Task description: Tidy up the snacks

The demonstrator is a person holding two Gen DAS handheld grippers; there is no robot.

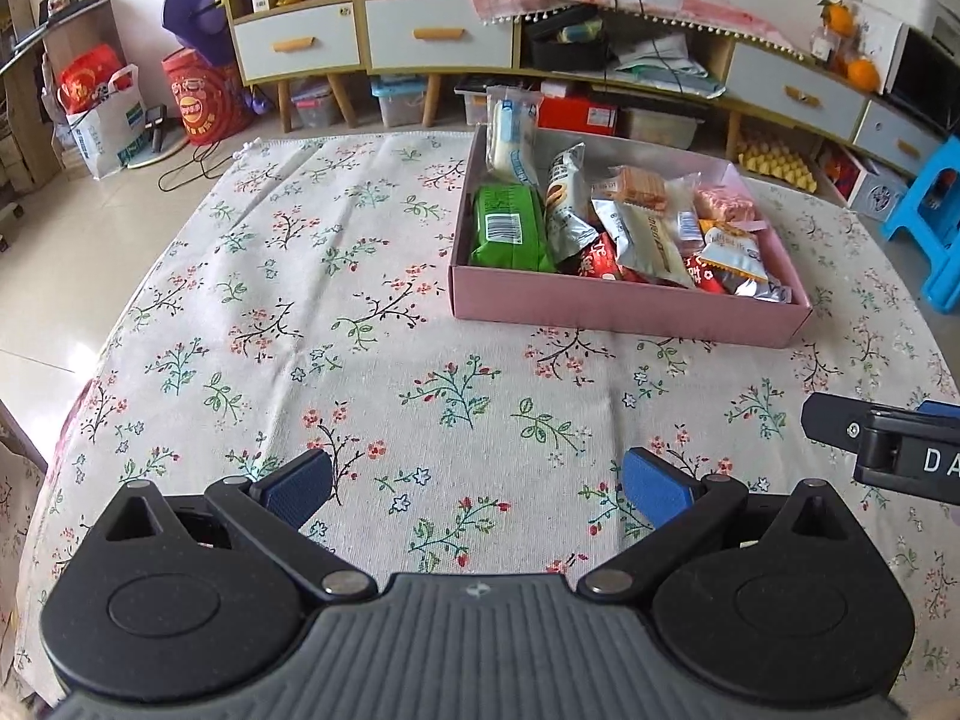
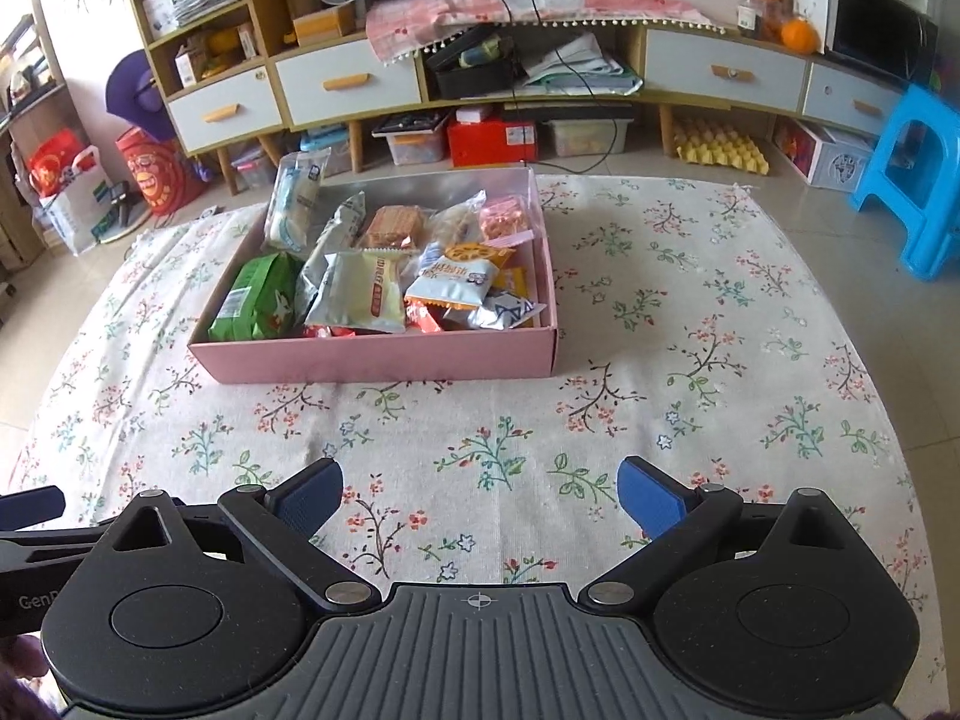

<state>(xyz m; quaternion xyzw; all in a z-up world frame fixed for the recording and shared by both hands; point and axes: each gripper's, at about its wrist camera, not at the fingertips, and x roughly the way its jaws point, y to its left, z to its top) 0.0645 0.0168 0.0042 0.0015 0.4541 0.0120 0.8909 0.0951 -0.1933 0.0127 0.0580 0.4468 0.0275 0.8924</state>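
Pink shallow box (image 2: 384, 354) sits open on the worktop, packed with wrapped snacks. Green packet (image 2: 258, 300) lies at its left end; a white-and-blue pack (image 2: 297, 201) leans upright over the far-left corner.

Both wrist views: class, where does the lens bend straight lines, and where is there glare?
Left wrist view: the cabinet bows into a curve and the tablecloth edge rounds off; the floor at left is washed out. Right wrist view: same bowing; foil snack packets in the pink box glint.

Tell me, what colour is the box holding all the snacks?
Pink. The cardboard box shows best in the right wrist view, with its whole front wall visible.
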